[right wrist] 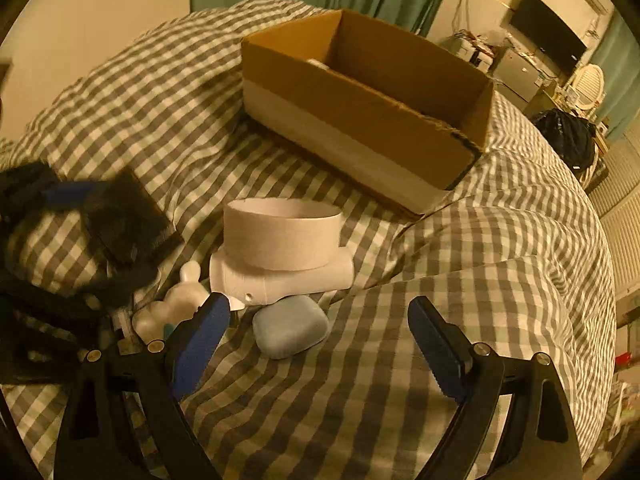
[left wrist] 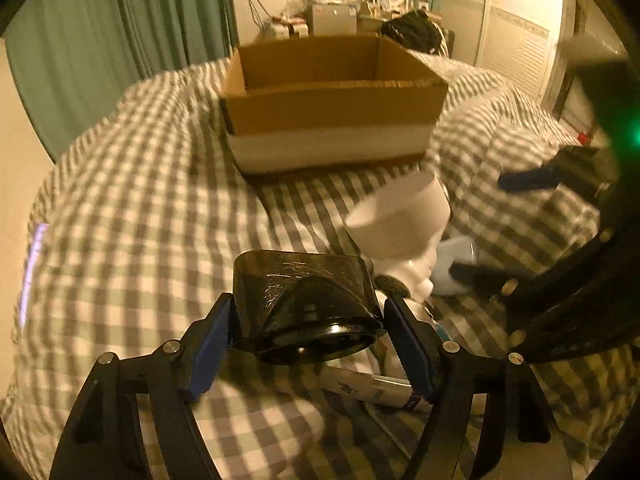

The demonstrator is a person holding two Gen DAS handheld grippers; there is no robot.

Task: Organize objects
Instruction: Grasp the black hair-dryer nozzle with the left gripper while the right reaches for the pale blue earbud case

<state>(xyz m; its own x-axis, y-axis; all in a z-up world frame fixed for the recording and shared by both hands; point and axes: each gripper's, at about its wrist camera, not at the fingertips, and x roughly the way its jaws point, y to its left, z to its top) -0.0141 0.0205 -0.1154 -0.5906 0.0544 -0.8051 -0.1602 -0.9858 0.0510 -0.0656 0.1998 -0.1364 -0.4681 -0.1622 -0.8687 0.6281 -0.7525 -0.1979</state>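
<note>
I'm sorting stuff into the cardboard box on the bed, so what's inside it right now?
The right wrist view shows the cardboard box open-topped, with bare brown inner walls and a small pale shape against the far left corner. Its near wall hides the floor, so the rest cannot be seen.

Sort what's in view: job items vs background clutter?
Job:
- black nozzle, between left claw pads
- white fitting
- blue case
- tube
- cardboard box

Background:
- checked duvet
- green curtains
- TV
- black bag
</note>
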